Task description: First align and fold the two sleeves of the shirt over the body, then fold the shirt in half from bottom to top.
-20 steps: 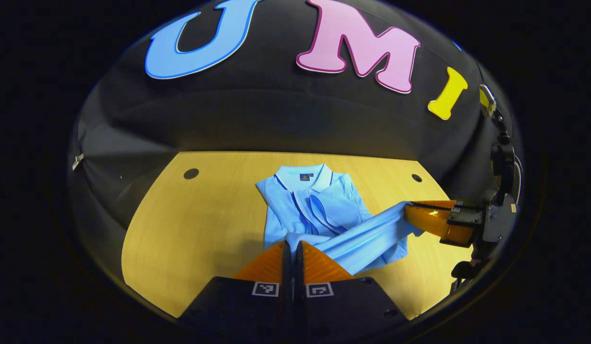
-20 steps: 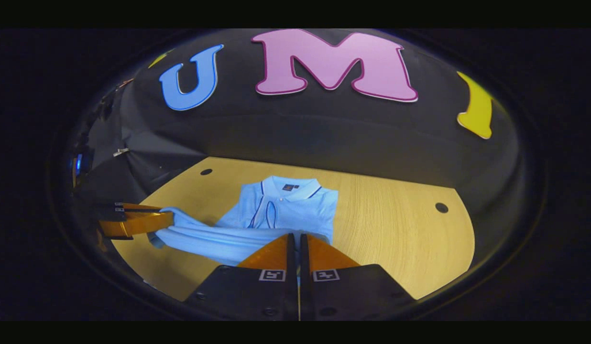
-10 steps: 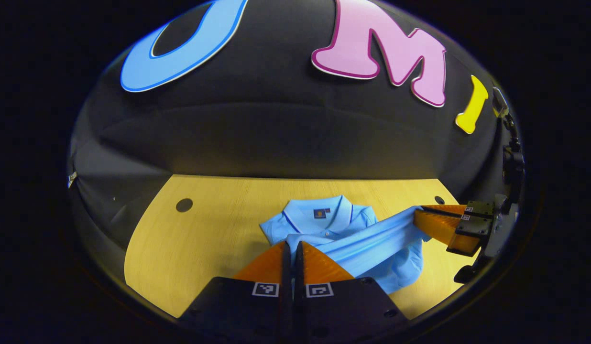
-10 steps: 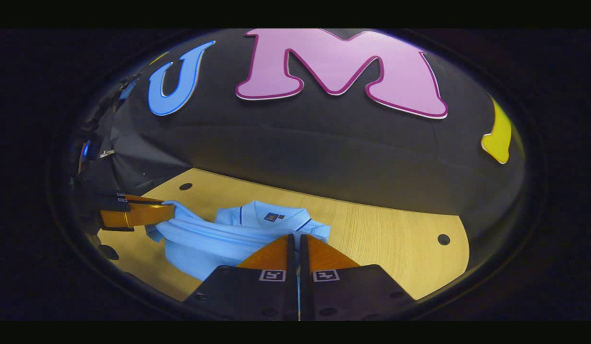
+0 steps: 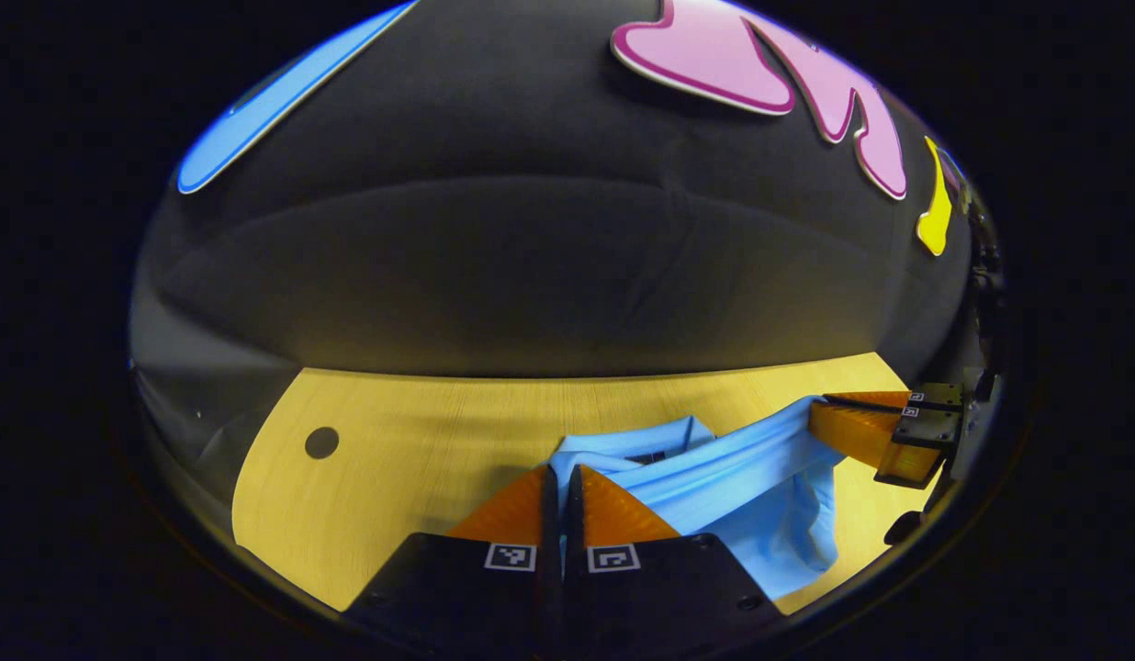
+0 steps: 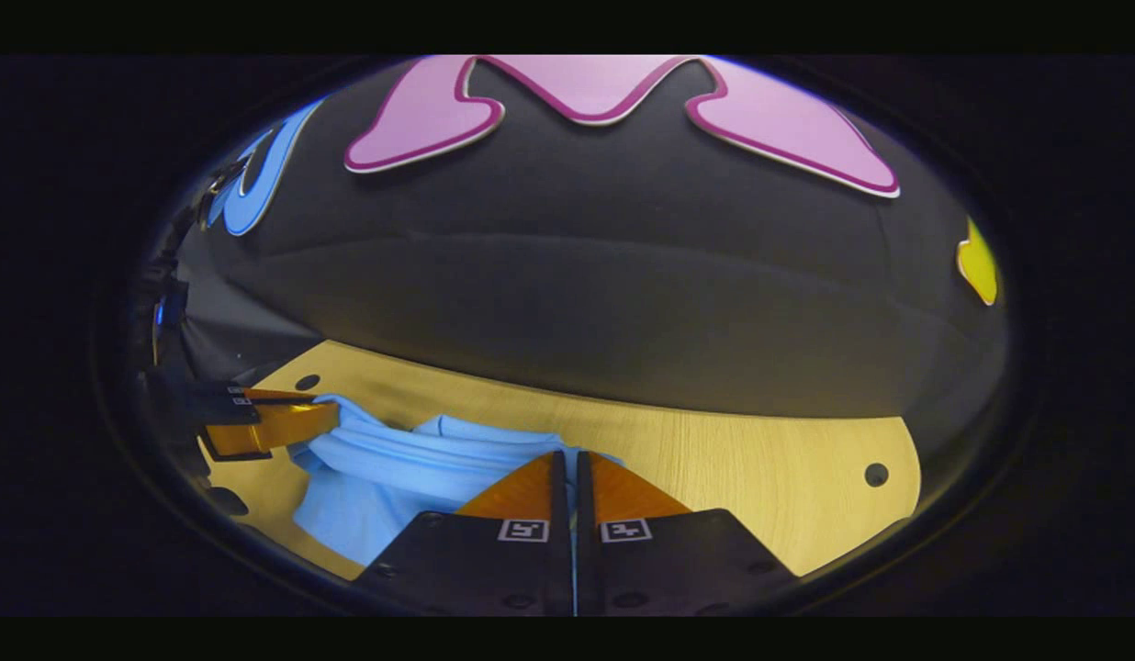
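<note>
We see the light blue shirt (image 5: pixel 751 487) stretched as a band between our two grippers, collar toward the booth wall, over the wooden table (image 5: pixel 421 450). The left gripper (image 5: pixel 560 477) and right gripper (image 6: pixel 573 461) each pinch its hem, fingers closed on the cloth.

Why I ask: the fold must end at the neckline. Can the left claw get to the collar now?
Probably yes: the left claw, shut on the shirt hem, sits right by the collar, nothing between.
</note>
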Available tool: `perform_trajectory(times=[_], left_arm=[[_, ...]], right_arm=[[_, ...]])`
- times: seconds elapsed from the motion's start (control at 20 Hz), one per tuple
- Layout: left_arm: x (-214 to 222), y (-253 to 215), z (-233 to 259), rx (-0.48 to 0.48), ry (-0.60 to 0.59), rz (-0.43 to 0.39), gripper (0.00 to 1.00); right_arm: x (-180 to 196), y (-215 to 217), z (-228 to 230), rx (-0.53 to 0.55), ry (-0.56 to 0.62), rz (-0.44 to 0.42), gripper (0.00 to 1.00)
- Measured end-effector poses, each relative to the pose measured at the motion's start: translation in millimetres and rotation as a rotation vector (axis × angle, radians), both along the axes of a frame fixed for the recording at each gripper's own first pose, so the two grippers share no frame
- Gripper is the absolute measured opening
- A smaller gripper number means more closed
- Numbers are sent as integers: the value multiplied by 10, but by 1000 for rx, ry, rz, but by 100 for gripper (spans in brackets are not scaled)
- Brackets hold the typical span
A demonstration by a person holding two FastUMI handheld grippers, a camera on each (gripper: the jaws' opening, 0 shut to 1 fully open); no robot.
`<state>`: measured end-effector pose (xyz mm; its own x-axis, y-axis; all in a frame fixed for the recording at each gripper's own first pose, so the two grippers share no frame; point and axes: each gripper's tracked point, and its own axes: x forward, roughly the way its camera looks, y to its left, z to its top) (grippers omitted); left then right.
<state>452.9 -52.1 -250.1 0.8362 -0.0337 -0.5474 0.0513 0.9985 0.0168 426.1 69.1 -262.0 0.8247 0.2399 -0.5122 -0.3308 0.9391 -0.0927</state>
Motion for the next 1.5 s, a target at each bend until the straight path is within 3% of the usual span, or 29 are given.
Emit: perform_trajectory(times=[0.05,0.3,0.4,0.45,0.5,0.55,0.75,0.85,0.9,0.95,1.0,1.1,1.15,1.2,1.35,1.5], left_arm=[[91,0,-53,-4,-3,-2,6],[401,44,-395,-7,-3,-32,6],[482,22,-472,-12,-10,-32,6],[460,22,-445,-16,-19,-32,6],[465,27,-426,-17,-29,-27,11],[466,32,-435,-21,-35,-21,6],[418,119,-407,12,-34,5,15],[390,144,-265,18,-74,12,36],[365,157,-131,22,-90,6,41],[311,181,5,24,-119,-4,52],[223,172,171,25,-148,-18,63],[26,113,401,35,-204,-30,86],[-144,103,528,35,-226,-38,90],[-304,82,681,29,-252,-45,93],[-796,10,1214,-18,-337,-52,98],[-1380,25,1695,-56,-409,-49,98]], right_arm=[[87,6,-55,-8,1,-1,6],[362,-15,-296,-5,14,-41,6],[310,-2,-319,-12,29,-50,6],[293,8,-339,-17,32,-49,0],[285,2,-356,-29,30,-51,11],[274,-25,-347,-35,29,-53,12],[219,-47,-183,-60,9,-53,6],[184,17,-41,-37,-44,-56,19],[120,26,12,-32,-71,-58,24],[60,13,98,-33,-93,-59,34],[-48,-15,217,-42,-113,-61,31],[-275,-46,429,-51,-142,-56,72],[-394,-55,540,-57,-157,-54,87],[-493,-69,649,-64,-181,-56,92],[-949,-94,1077,-65,-259,-64,99],[-1506,-85,1499,-27,-306,-65,97]])
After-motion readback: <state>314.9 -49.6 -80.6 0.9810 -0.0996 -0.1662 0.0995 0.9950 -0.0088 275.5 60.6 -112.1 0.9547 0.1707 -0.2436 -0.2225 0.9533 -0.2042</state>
